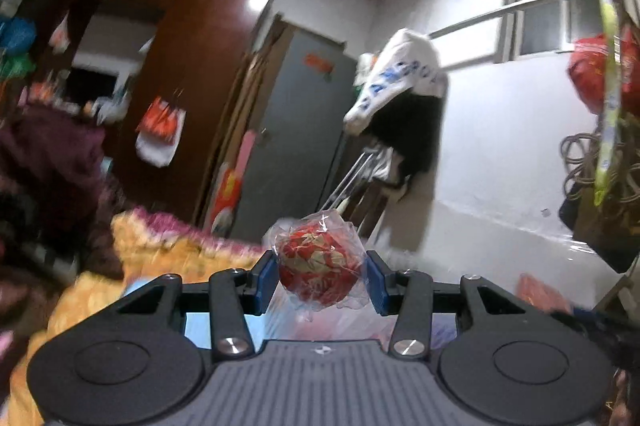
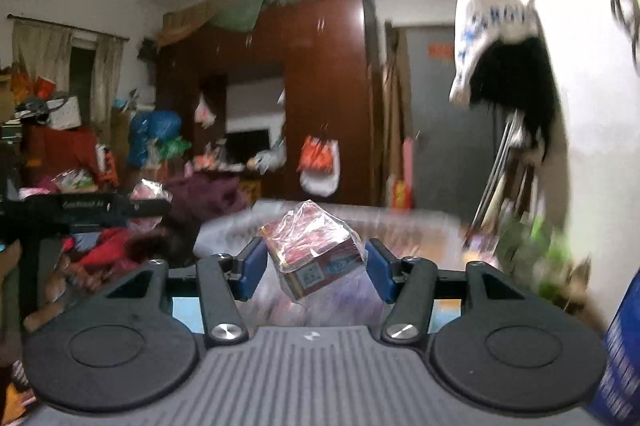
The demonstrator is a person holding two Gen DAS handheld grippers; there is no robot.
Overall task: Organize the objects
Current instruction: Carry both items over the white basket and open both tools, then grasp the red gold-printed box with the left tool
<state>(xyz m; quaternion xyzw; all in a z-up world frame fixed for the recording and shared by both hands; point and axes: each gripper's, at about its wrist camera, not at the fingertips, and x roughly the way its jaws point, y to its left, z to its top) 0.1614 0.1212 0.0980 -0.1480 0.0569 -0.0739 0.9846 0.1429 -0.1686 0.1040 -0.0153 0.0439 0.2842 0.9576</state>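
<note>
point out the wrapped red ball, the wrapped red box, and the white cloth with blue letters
red ball in clear plastic wrap (image 1: 318,272): left wrist view, ball's front face.
red box in clear plastic wrap (image 2: 314,254): right wrist view, box's top edge.
white cloth with blue lettering (image 1: 400,78): left wrist view, lettered fold.

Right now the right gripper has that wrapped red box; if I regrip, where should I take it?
Take the wrapped red box across its flat side faces, coming straight from behind as the right gripper does now. It sits tilted, one corner low, and the loose plastic is probably slippery, so clamp the card faces squarely, not the film.

Dark wardrobe, white walls, window.
</note>
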